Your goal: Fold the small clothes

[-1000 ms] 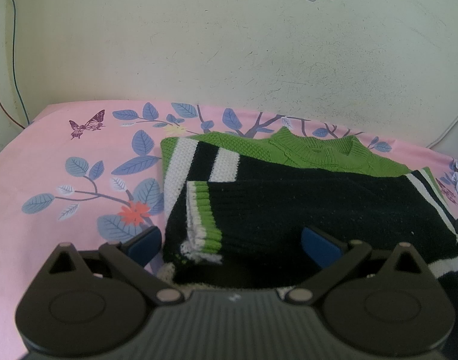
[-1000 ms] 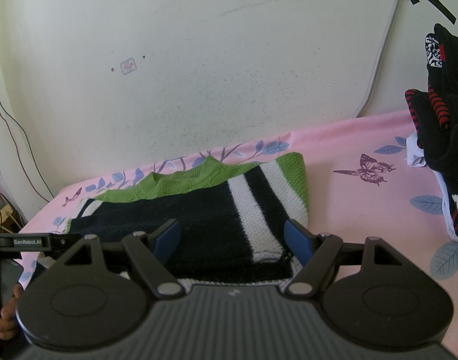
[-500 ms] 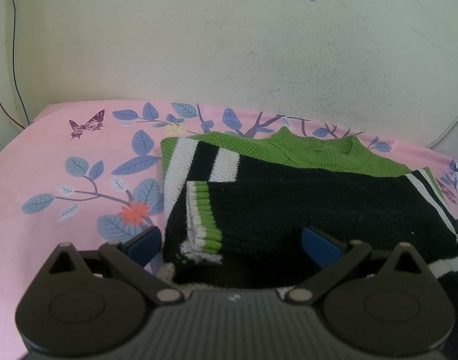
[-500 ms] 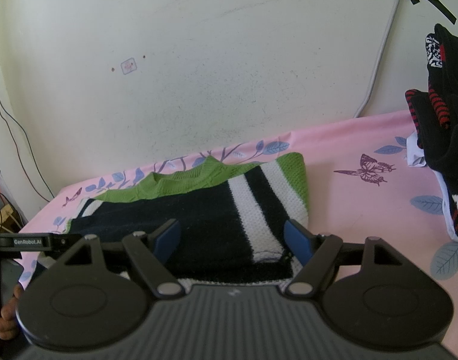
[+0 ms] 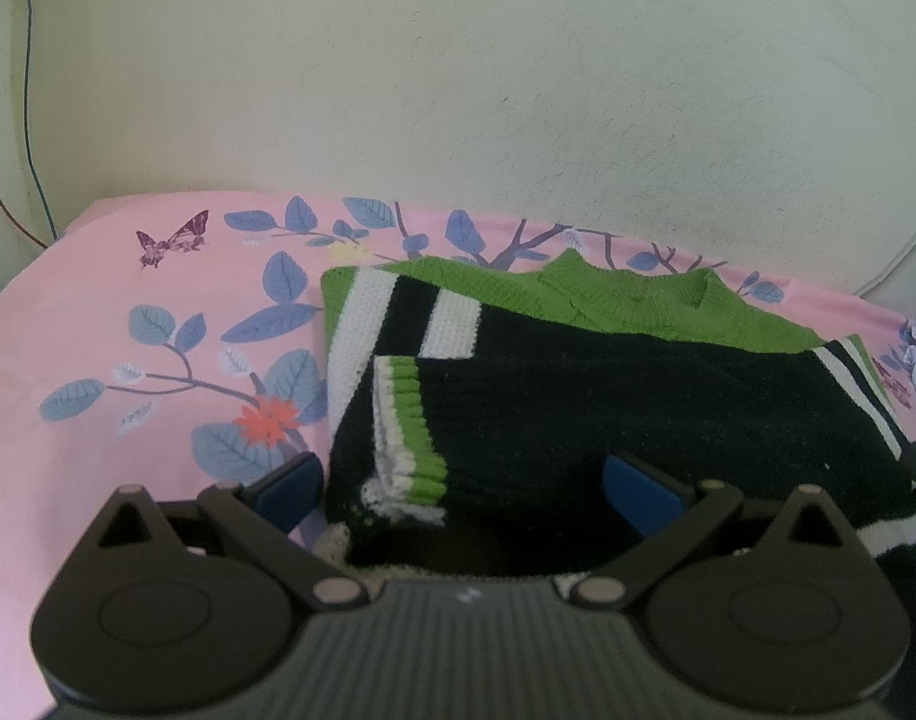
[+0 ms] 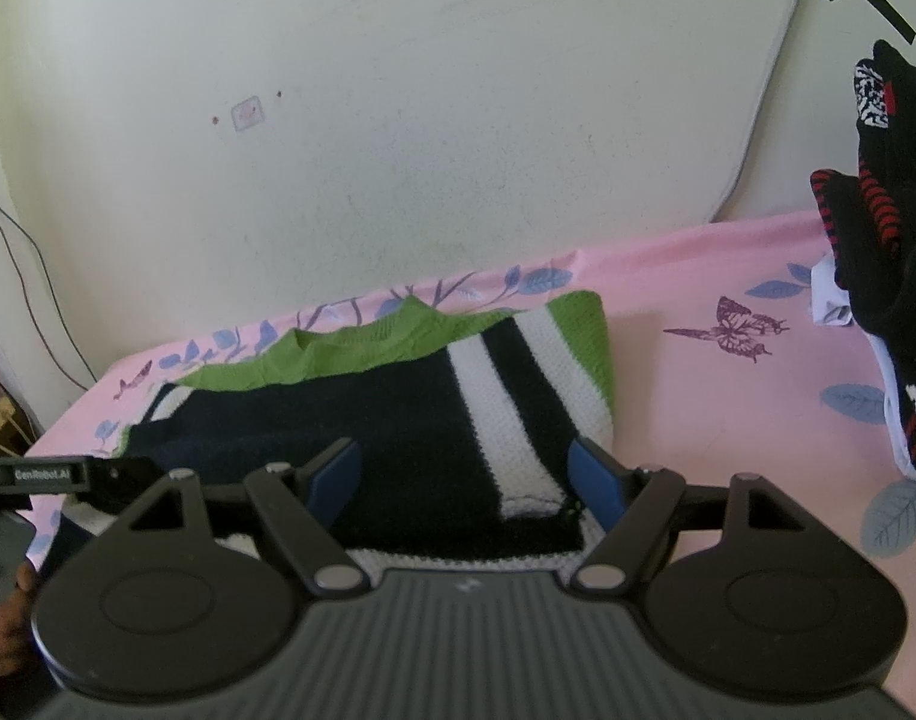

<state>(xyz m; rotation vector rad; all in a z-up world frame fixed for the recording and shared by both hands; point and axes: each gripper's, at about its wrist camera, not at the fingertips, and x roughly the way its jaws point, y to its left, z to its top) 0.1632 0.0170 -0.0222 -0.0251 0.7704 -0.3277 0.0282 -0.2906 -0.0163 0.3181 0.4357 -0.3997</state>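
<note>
A small knitted sweater (image 5: 607,414), black with green and white stripes, lies on the pink floral sheet (image 5: 116,324) with both sleeves folded across its front. Its green collar points to the wall. My left gripper (image 5: 463,489) is open at the sweater's near left hem, with its blue fingers (image 5: 290,489) astride the striped cuff. The sweater also shows in the right wrist view (image 6: 398,420). My right gripper (image 6: 466,480) is open at the near right hem, with the white stripe between its fingers. Neither holds cloth.
A pile of black, red and white clothes (image 6: 877,252) lies on the sheet to the right of the sweater. The cream wall (image 5: 458,90) runs close behind the bed. Cables (image 6: 14,252) hang at the left edge. The left gripper's body (image 6: 56,474) shows at the right view's left.
</note>
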